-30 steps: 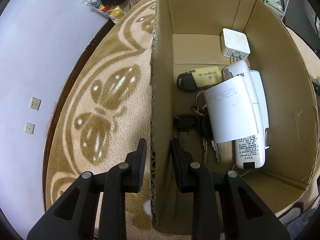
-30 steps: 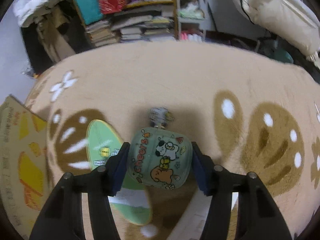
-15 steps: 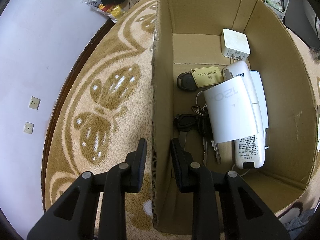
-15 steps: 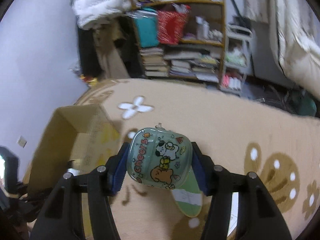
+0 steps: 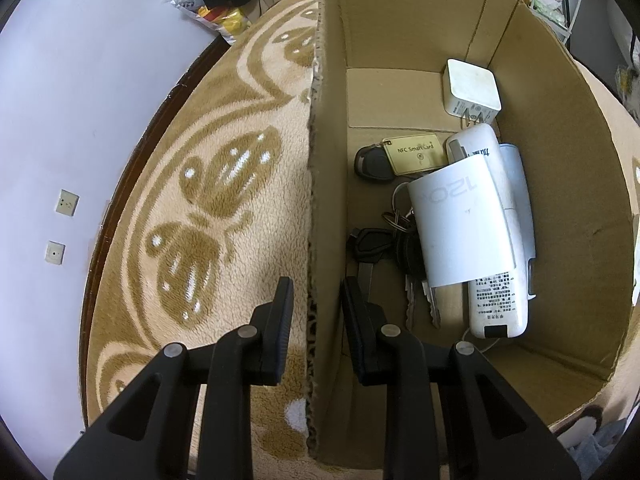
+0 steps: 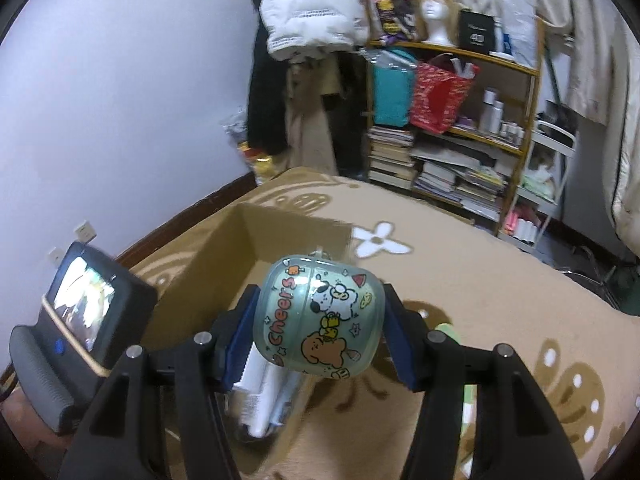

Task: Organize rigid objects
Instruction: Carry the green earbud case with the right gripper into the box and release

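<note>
1. Beige plush carpet with brown butterfly and flower patterns covers the floor beside a pale lilac wall, with a cluttered wooden bookshelf at the back.
2. Rounded pale green translucent case printed with cartoon animals and "Cheers" is clamped between the blue-padded jaws of the right gripper, held in the air above the near edge of the open brown cardboard box.
3. Left gripper straddles the box's left wall; its black jaws stand apart, one outside and one inside, neither clearly pressing the cardboard.
4. Inside lie a white square charger, a gold NFC card tag on a black fob, a bunch of keys, and a white curved device over a white handset.
</note>
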The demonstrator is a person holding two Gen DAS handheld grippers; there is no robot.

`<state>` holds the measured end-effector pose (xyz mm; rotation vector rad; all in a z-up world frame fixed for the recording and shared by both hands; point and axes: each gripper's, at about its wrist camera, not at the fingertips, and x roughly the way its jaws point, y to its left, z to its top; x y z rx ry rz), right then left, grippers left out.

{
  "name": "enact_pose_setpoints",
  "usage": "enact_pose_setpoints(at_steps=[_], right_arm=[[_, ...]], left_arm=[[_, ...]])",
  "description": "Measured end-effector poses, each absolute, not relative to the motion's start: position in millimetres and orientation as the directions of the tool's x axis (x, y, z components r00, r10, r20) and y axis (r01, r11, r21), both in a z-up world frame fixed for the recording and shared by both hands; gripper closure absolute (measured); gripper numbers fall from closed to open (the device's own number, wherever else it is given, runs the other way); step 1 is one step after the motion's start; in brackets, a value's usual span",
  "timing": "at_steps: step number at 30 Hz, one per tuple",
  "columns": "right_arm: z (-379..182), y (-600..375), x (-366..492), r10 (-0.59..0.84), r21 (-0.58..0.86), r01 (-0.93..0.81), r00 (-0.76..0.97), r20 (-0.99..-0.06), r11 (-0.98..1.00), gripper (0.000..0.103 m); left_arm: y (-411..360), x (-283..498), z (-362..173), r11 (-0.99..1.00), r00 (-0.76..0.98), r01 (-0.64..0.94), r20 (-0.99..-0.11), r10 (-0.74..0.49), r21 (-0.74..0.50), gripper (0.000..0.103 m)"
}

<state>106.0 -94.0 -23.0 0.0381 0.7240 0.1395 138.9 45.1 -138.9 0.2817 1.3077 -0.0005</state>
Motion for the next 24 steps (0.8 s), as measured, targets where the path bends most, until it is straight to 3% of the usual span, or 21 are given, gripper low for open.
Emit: enact_pose_setpoints(at_steps=[19,24], right_arm=[[-58.4,-73.4,114.8,0.2,0.111,-0.179,0.634,-0.747,0.978,0.041],[-51.8,-75.3,111.7,0.206,0.113,-0.179,0.673,-0.711,0.977,0.041]], left_arm=[[44.0,138.7,-139.3,0.965,0.265,0.161,-0.951,0.161,0.209,0.079],[44.5,138.5,-138.9,0.966,0.262,0.16,-0.952,0.158,0.205,0.078]])
